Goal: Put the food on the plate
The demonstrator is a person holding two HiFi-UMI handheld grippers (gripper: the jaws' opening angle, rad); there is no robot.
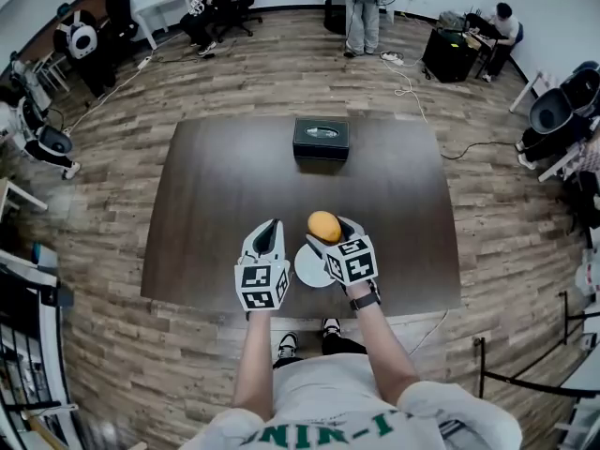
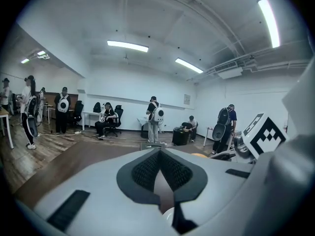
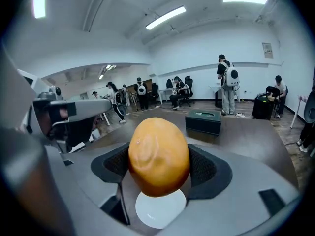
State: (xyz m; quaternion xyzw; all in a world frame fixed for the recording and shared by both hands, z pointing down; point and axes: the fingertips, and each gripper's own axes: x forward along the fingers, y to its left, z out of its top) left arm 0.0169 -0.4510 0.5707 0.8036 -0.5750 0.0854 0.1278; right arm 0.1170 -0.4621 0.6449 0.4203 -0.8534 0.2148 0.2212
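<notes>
The right gripper (image 3: pixel 160 167) held the orange food (image 3: pixel 158 151) in its fingers above the plate (image 3: pixel 160 209), unreleased; at nine o'clock the left gripper (image 2: pixel 158 166) was clenched empty.

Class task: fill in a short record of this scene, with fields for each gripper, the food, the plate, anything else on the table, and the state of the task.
left gripper: jaws together, nothing between them, left of the plate
right gripper: closed on the food
food: orange-yellow, egg-shaped, held off the table
plate: white, round, empty, on the near part of the table, showing below the food in the right gripper view
other item: dark box at the far side of the table
task state: food not yet on the plate
</notes>
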